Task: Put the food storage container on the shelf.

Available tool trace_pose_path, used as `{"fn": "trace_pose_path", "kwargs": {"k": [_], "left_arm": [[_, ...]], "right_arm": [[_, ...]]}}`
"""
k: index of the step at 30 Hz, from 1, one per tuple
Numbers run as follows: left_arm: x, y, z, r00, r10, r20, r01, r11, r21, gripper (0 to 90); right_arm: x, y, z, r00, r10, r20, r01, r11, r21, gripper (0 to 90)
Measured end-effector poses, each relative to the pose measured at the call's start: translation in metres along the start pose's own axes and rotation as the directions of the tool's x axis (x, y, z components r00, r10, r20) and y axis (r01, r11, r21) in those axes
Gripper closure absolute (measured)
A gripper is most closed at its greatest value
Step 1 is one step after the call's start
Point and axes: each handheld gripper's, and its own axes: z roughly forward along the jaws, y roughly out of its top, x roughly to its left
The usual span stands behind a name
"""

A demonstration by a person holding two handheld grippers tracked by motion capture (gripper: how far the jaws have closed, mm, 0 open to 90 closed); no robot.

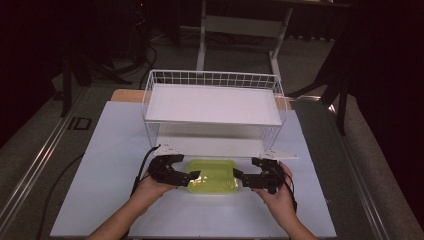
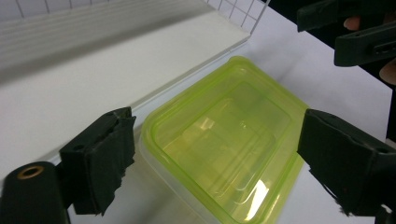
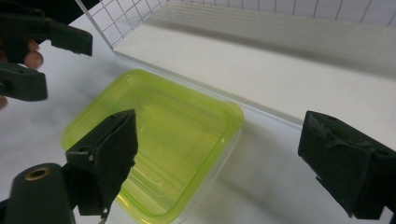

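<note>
The left tongs (image 1: 192, 175) and the right tongs (image 1: 239, 176) stand with jaws apart, clamped on nothing. Between them, on the white desk (image 1: 110, 150), lies a yellow-green lidded plastic container (image 1: 212, 176). Just beyond the tongs stands a white wire-sided shelf rack (image 1: 212, 102), its lower shelf (image 2: 93, 79) beside the container.

Translucent yellow-green rectangular plastic container (image 1: 212, 176), lid on, upright. Flat on table, just before white wire shelf rack (image 1: 212, 107).
</note>
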Motion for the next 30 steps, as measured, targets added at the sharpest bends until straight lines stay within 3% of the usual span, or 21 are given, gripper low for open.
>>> {"fn": "trace_pose_path", "kwargs": {"k": [9,12,15,16,21,25,29,30], "left_arm": [[0.009,-0.012,0.014,0.9945,-0.105,-0.007,0.105,0.9934,0.045,16.7],[0.012,-0.015,0.018,0.9908,-0.132,-0.032,0.134,0.9884,0.073,22.2],[0.014,-0.017,0.019,0.9883,-0.152,-0.017,0.152,0.9849,0.082,28.4],[0.013,-0.018,0.02,0.9872,-0.157,-0.029,0.159,0.9833,0.089,31.1],[0.015,-0.021,0.021,0.9815,-0.185,-0.051,0.189,0.9754,0.113,43.7],[0.016,-0.024,0.02,0.9776,-0.206,-0.043,0.21,0.9698,0.125,55.5],[0.018,-0.025,0.018,0.9734,-0.227,-0.032,0.229,0.9659,0.121,60.9],[0.018,-0.025,0.018,0.9747,-0.221,-0.033,0.223,0.9671,0.121,62.1]], "right_arm": [[-0.003,-0.008,0.016,0.9989,0.046,0.006,-0.046,0.996,0.071,18.3],[-0.007,-0.012,0.023,0.9979,0.064,0.014,-0.065,0.993,0.097,21.9],[-0.009,-0.014,0.03,0.996,0.089,0.012,-0.089,0.988,0.129,23.1],[-0.01,-0.014,0.032,0.9942,0.108,0.002,-0.107,0.984,0.142,23.5],[-0.007,-0.016,0.038,0.983,0.183,-0.019,-0.175,0.964,0.201,38.5],[-0.007,-0.018,0.039,0.9668,0.252,-0.045,-0.235,0.945,0.225,49.9],[-0.008,-0.019,0.037,0.9639,0.263,-0.042,-0.246,0.939,0.238,63.8],[-0.007,-0.019,0.037,0.964,0.262,-0.045,-0.244,0.939,0.241,64.4]]}}
